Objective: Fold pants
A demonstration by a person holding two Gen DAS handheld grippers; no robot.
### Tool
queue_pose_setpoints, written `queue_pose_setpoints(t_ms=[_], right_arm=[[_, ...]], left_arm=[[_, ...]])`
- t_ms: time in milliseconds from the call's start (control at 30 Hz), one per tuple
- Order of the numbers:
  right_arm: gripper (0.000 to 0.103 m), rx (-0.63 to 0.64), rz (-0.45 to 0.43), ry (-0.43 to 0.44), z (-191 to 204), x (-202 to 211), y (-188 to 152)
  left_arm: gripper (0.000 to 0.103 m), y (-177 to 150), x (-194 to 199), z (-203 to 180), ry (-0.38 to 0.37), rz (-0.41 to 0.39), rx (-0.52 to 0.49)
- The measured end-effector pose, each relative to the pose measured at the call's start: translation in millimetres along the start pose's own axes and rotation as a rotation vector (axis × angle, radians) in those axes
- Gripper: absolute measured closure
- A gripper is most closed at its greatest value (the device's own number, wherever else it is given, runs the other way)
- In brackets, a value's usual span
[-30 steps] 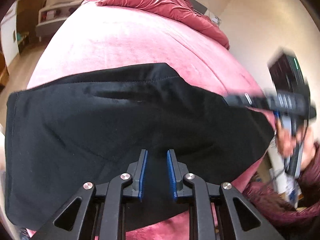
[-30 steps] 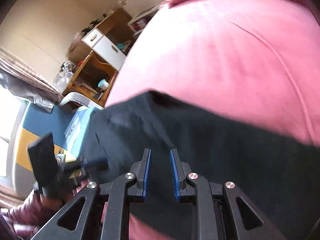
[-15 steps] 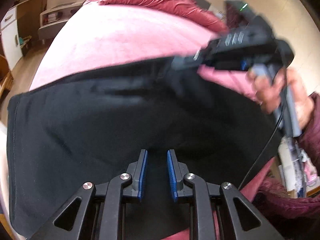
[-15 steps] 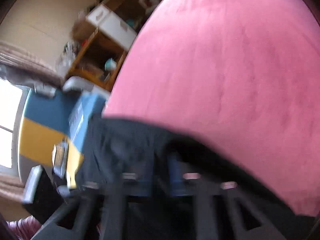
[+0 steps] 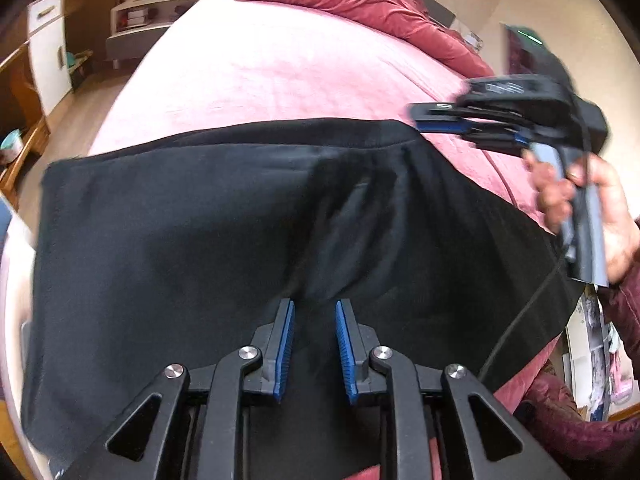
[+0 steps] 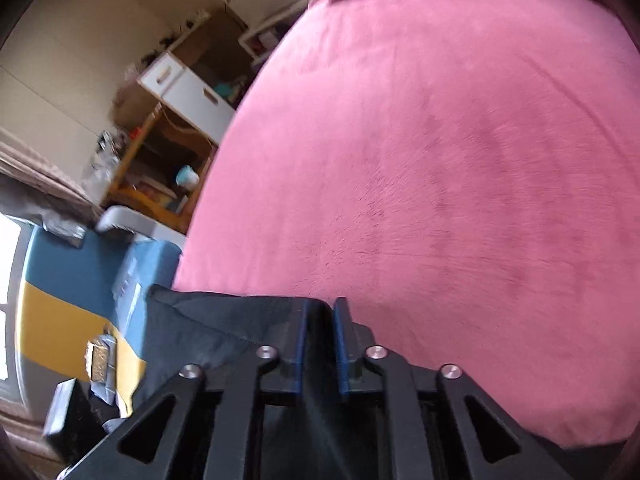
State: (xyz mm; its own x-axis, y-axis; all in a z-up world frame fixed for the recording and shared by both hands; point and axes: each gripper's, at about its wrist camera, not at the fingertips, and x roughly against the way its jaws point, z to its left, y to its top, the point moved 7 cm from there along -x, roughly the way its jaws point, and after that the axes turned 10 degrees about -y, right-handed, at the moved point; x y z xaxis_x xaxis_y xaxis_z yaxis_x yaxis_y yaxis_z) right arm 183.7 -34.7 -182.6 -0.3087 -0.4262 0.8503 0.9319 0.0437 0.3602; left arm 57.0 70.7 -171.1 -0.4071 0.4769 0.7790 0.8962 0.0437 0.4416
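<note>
1. Standing by a pink bed (image 5: pixel 280 60), a person works a hand-held gripper in each hand over black pants (image 5: pixel 200 240), which lie spread flat across the near part of the cover.
2. The left gripper (image 5: pixel 312 308) points down at the near side of the pants. Its blue pads stand narrow with dark cloth between them, and creases run up to them, so it appears to hold the fabric.
3. The right gripper (image 6: pixel 320 304) sits at the far edge of the pants, near one corner. Its jaws have just been opening and are a narrow slot. Black cloth fills that slot, though I cannot tell whether the pads press on it.
4. The step in hand looks like securing the far edge before folding it over.
5. To do it well, the right pads should close firmly on every layer of the hem before any lift.
6. The left side should keep the near cloth anchored so the pants do not slide.
7. Carrying the edge low and level would likely keep the fold straight and free of wrinkles.
</note>
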Motion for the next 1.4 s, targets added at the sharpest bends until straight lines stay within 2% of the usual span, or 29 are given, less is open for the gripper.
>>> queue_pose_setpoints(t_ms=[133,233,367,467,533,633,767,833,933,1033,1067,1133,1233,1333,1400], right_arm=[[0.085,0.034,-0.036,-0.016,-11.7,36.3,-24.9],[0.084,0.093,-0.046,-0.104,-20.4,51.9,-47.4],[0.083,0.115,0.011,-0.173,-33.1,46.8,-76.6],[0.083,0.113,0.036,-0.229,-40.3,26.5,-79.6],[0.091,0.097,0.034,-0.284,-52.4,12.5,-72.9],[0.094,0.036,0.010,-0.279,-62.2,7.2,-60.9],[0.094,0.033,-0.019,-0.285,-59.2,18.2,-60.9],[0.089,0.034,-0.029,-0.296,-57.5,28.2,-66.5],[0.089,0.052,-0.051,-0.289,-50.5,43.4,-79.5],[0.087,0.100,-0.018,-0.175,-30.5,55.0,-101.2],[0.084,0.133,0.000,-0.137,-22.0,57.3,-112.7],[0.064,0.202,0.028,-0.095,-4.4,59.3,-133.7],[0.050,0.271,0.081,0.005,18.9,64.6,-168.8],[0.047,0.353,0.087,0.031,36.8,66.2,-192.5],[0.047,0.396,0.101,0.021,41.8,64.0,-205.8]], left_arm=[[0.081,-7.5,21.6,17.4,0.034,-0.031,0.041],[0.081,-10.7,37.1,28.0,0.060,-0.059,0.057],[0.081,-15.9,44.5,40.6,0.102,-0.065,0.074],[0.081,-19.8,48.6,45.9,0.135,-0.060,0.084],[0.081,-21.9,47.8,56.2,0.174,-0.046,0.096],[0.081,-20.8,52.8,64.1,0.184,-0.060,0.117],[0.081,-22.1,75.7,74.1,0.205,-0.091,0.133],[0.081,-24.9,85.8,79.1,0.206,-0.103,0.141],[0.081,-33.0,99.7,86.4,0.207,-0.116,0.158],[0.081,-39.9,101.7,94.1,0.227,-0.109,0.176],[0.081,-41.5,103.0,98.2,0.240,-0.109,0.190],[0.081,-45.4,109.2,110.0,0.256,-0.122,0.254],[0.080,-46.6,122.8,126.8,0.221,-0.161,0.369],[0.076,-48.4,140.2,143.3,0.181,-0.205,0.458],[0.073,-51.8,143.8,148.3,0.158,-0.203,0.483]])
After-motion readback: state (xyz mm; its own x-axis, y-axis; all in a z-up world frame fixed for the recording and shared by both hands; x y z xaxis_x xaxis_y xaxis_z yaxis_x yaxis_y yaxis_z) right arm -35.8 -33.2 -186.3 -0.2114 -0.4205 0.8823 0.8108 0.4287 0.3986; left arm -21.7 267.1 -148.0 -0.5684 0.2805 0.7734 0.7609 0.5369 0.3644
